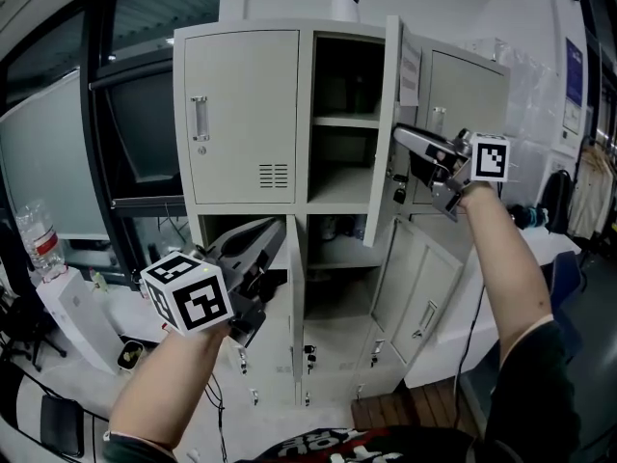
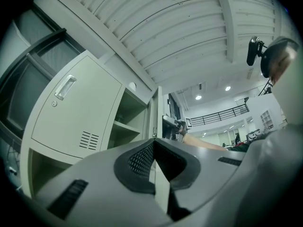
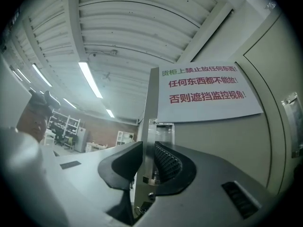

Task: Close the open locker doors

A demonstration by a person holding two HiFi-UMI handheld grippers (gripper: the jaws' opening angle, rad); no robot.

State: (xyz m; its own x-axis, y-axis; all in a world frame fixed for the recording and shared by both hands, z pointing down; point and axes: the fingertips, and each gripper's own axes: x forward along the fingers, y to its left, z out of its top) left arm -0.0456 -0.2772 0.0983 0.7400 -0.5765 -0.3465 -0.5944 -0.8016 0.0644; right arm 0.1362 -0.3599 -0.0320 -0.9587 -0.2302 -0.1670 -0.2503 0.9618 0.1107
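Two middle doors stand open, neither yet shut. The right gripper (image 3: 147, 162) clamps the free edge of the upper door (image 1: 390, 128); the left gripper (image 2: 152, 148) pinches the lower door (image 1: 295, 297). Both closing swings apparently remain.

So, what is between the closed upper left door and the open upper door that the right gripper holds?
The head view shows an open locker compartment there, with a shelf across it, between the closed upper left door and the open upper door.
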